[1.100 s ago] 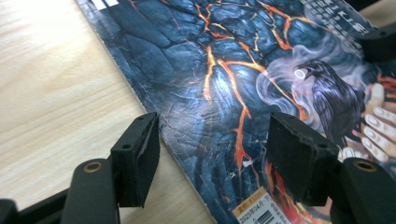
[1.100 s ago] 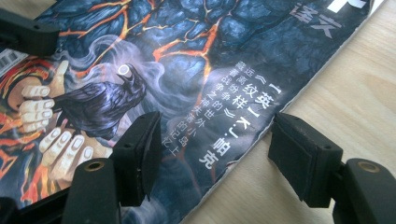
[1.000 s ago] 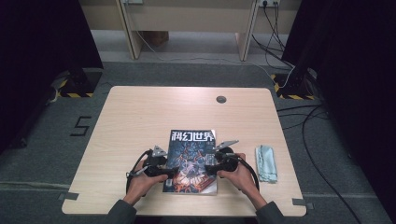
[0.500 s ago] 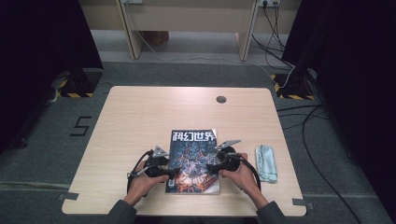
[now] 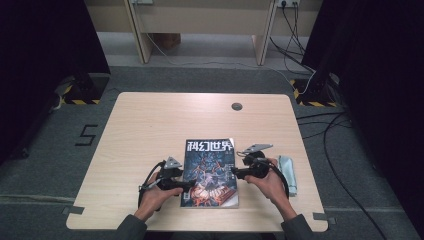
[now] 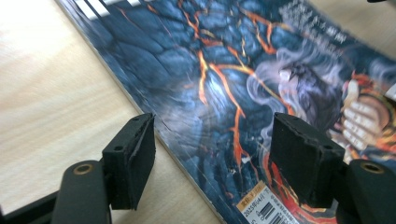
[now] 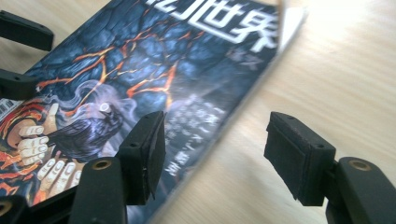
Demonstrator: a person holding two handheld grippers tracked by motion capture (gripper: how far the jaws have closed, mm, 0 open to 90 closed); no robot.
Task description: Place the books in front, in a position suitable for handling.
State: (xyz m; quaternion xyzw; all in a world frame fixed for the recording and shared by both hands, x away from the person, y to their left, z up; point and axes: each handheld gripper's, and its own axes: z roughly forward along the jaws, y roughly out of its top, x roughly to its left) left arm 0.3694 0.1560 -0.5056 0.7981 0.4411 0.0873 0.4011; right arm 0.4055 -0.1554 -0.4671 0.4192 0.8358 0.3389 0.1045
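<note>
The magazine (image 5: 210, 172) bears the large white title 科幻世界 across its cover's top; a barcode label at its lower spine corner seems to read 2025. Left of the table (image 5: 150, 125), the floor shows a 5

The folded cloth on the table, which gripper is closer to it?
Right. The right gripper is at the magazine's right edge, just left of the cloth; the left gripper sits across the magazine.

floor: grey carpet (image 5: 60, 165) | table (image 5: 150, 125): light wood | sides: black curtains (image 5: 45, 45) | cables (image 5: 345, 150) right
</note>
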